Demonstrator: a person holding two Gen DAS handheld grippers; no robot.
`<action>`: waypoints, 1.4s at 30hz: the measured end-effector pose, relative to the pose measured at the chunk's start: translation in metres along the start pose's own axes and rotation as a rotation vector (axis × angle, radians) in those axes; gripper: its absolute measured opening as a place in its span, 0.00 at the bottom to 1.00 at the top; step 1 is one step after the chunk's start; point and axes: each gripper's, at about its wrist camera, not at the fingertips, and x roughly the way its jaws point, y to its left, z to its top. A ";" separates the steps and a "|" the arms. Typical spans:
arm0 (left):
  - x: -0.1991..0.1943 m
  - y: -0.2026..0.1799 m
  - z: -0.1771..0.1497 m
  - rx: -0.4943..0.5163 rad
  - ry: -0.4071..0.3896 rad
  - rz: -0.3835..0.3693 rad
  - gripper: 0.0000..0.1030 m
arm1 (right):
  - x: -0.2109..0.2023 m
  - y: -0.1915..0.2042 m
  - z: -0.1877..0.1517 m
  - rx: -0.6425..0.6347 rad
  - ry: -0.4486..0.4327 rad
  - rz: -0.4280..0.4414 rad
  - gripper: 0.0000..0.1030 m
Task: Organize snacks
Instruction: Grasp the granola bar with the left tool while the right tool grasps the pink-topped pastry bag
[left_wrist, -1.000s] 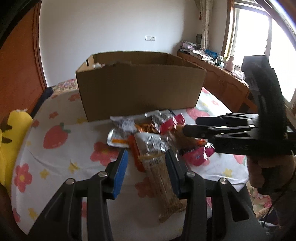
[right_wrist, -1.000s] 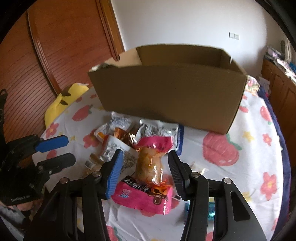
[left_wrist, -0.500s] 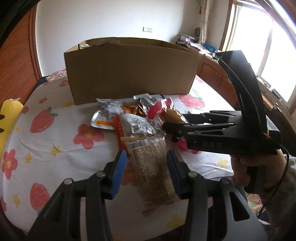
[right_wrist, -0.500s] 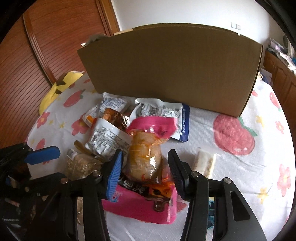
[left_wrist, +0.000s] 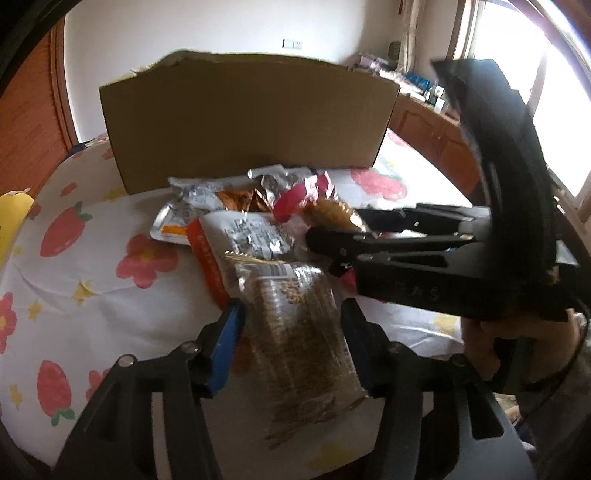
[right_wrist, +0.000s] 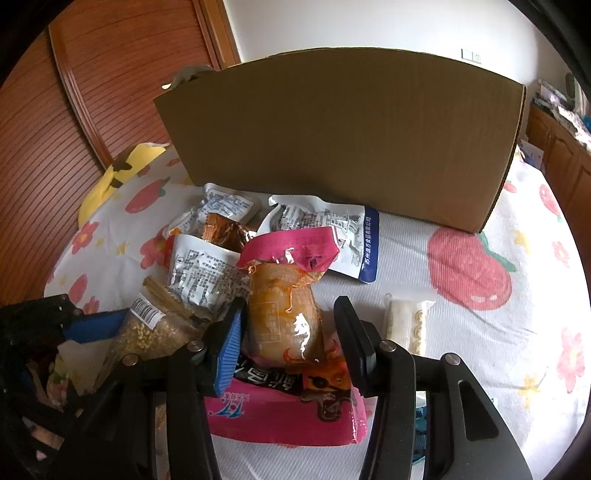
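A pile of snack packets lies on the flowered tablecloth (left_wrist: 92, 280) in front of a cardboard box (left_wrist: 247, 122). My left gripper (left_wrist: 291, 332) is open, its fingers on either side of a clear pack of brown grain bars (left_wrist: 299, 339). My right gripper (right_wrist: 291, 332) is open, its fingers on either side of an orange snack pouch with a pink top (right_wrist: 284, 306), which lies on a flat pink packet (right_wrist: 280, 410). The right gripper also shows in the left wrist view (left_wrist: 332, 236). The box also shows in the right wrist view (right_wrist: 343, 133).
Silver packets (right_wrist: 321, 229), a white-printed packet (right_wrist: 199, 269) and a small white cracker pack (right_wrist: 406, 321) lie around the pile. A yellow plush (right_wrist: 118, 173) sits at the table's left edge. A wooden door (right_wrist: 92, 92) stands behind; cabinets and a window (left_wrist: 517, 92) at right.
Both grippers have moved down and forward onto the pile. The grain-bar pack now lies between my left fingers and the orange pouch between my right fingers. Both stay open.
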 end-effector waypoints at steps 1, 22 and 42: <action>0.004 0.000 -0.001 -0.001 0.014 0.003 0.53 | 0.000 0.000 0.000 -0.001 -0.001 -0.002 0.48; 0.002 -0.011 -0.019 0.055 -0.020 0.105 0.59 | 0.000 0.000 0.000 0.004 -0.003 0.002 0.47; -0.009 -0.002 -0.027 0.055 -0.020 0.057 0.43 | 0.000 0.001 0.000 0.002 -0.002 0.001 0.47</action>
